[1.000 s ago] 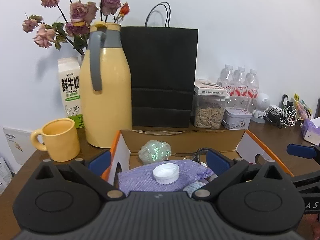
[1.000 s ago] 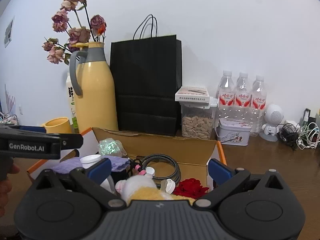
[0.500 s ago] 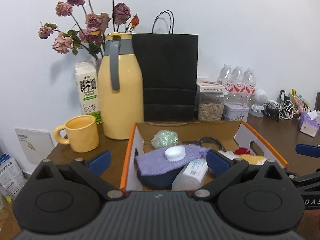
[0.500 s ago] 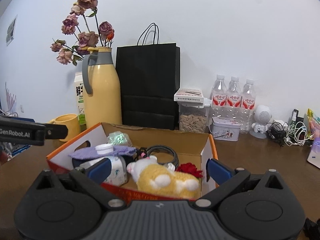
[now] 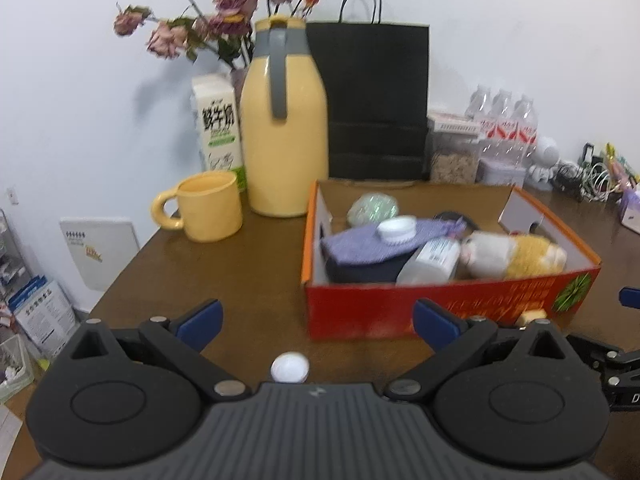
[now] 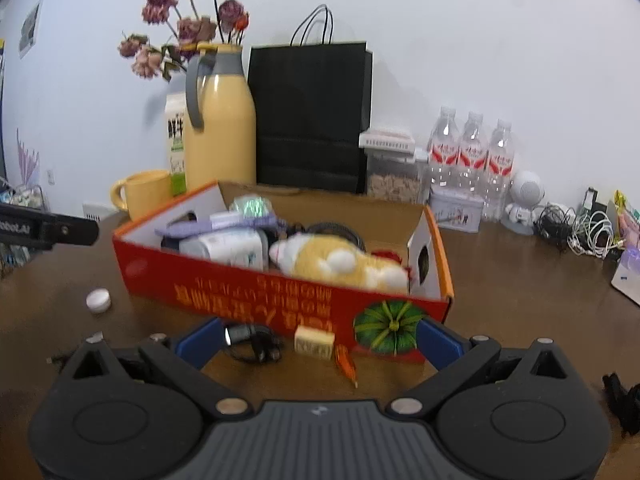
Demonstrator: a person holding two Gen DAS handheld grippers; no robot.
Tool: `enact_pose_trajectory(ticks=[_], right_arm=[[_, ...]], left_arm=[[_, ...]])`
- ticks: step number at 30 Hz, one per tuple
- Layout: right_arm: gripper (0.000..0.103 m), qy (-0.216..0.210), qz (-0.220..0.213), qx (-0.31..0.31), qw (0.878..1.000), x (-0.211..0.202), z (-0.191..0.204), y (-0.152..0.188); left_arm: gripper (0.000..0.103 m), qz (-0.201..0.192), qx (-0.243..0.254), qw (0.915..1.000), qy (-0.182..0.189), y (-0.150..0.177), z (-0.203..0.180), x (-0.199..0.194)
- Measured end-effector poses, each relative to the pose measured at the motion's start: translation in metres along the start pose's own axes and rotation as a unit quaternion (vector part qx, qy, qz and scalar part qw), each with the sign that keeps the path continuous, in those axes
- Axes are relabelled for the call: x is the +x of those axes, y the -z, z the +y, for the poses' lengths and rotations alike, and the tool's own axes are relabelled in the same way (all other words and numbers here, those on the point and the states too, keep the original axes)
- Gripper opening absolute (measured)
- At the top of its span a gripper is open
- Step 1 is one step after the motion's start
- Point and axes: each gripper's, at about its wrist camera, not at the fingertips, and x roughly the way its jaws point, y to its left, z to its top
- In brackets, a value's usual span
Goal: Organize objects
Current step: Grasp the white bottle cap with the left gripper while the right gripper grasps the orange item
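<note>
Now the left hand-held gripper (image 5: 316, 316) hovers with its jaws apart and empty over the brown counter (image 5: 224, 272), a small white cap (image 5: 289, 367) lying just before it. Right of that stands the red cardboard box (image 6: 280, 292) (plush toy (image 6: 340, 262), white bottle (image 6: 224, 246) and purple cloth (image 5: 372, 240) inside). The right hand-held gripper (image 6: 318, 338) is likewise spread and empty, near a black cable (image 6: 254, 344), a small block (image 6: 314, 343) and an orange bit (image 6: 346, 364) at the box's front.
</note>
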Motion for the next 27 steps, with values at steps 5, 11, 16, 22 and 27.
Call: enact_pose_trajectory(ticks=[5, 11, 16, 22, 27], right_arm=[[0.103, 0.007, 0.022, -0.009, 1.000, 0.008, -0.004, 0.013], [0.099, 0.026, 0.047, -0.011, 0.998, 0.026, -0.016, 0.023], [0.067, 0.019, 0.062, -0.011, 0.998, 0.048, -0.021, 0.019], [0.036, 0.011, 0.073, -0.007, 0.997, 0.068, -0.019, 0.015], [0.012, -0.014, 0.067, -0.004, 0.998, 0.068, -0.017, 0.018]], left_arm=[[0.103, 0.020, 0.000, 0.9997, -0.013, 0.015, 0.011, 0.004], [0.103, 0.042, -0.005, 0.9988, -0.024, 0.027, 0.024, 0.011], [0.103, 0.046, -0.016, 0.9985, -0.025, 0.030, 0.033, 0.012], [0.103, 0.054, -0.020, 0.9980, -0.026, 0.036, 0.038, 0.014], [0.103, 0.058, -0.019, 0.9978, -0.026, 0.038, 0.039, 0.015]])
